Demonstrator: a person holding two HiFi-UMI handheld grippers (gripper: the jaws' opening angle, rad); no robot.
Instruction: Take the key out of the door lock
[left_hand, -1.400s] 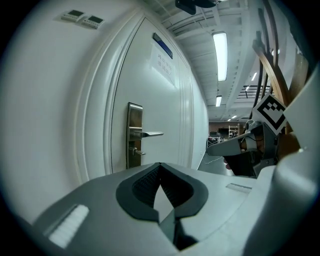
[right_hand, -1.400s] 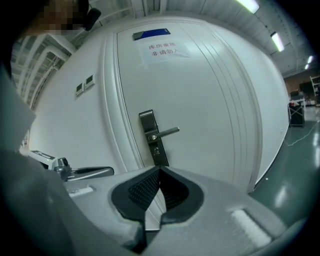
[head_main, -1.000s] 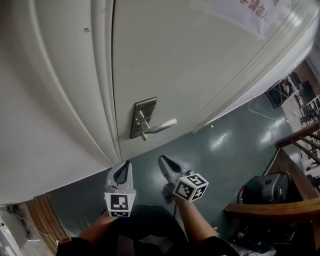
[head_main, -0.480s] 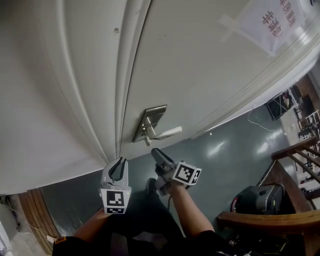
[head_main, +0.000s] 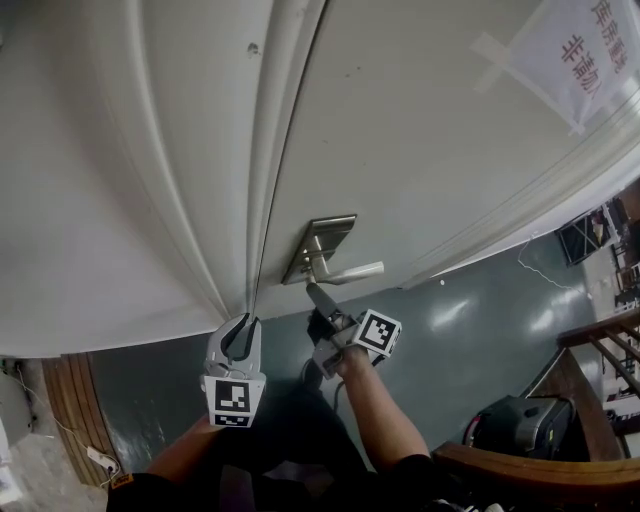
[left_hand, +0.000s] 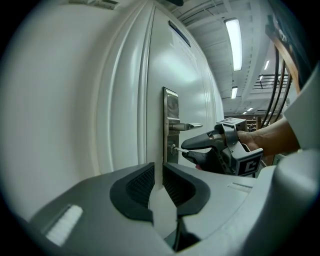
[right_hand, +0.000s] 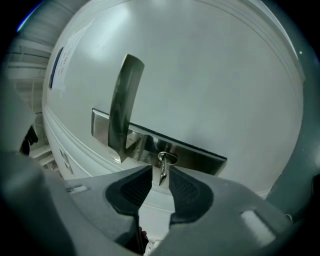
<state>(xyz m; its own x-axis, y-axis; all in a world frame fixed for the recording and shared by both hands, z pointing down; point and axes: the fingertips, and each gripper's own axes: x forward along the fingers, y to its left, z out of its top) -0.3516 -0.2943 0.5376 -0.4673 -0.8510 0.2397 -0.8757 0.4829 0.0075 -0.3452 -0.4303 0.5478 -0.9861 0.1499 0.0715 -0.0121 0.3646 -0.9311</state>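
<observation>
A small metal key (right_hand: 162, 170) sticks out of the brushed-steel lock plate (head_main: 318, 245) under the lever handle (head_main: 355, 272) of a white door. My right gripper (head_main: 313, 293) points level at the plate, right below the handle. Its jaws have just been opening and now stand either side of the key without pressing on it. In the left gripper view the key (left_hand: 176, 148) shows as a thin pin between the right gripper's tips. My left gripper (head_main: 250, 322) hangs lower left by the door's edge, its jaws a narrow slit apart and holding nothing.
A paper notice (head_main: 585, 55) is taped high on the door. A second white panel (head_main: 100, 200) adjoins at the left. Grey-green floor (head_main: 470, 320) lies to the right, with a dark bag (head_main: 510, 425) and a wooden rail (head_main: 540, 470) at the lower right.
My right gripper has moved up and forward from below the handle to the lock plate and rolled over, and its jaws have parted. The left gripper has shifted only slightly.
</observation>
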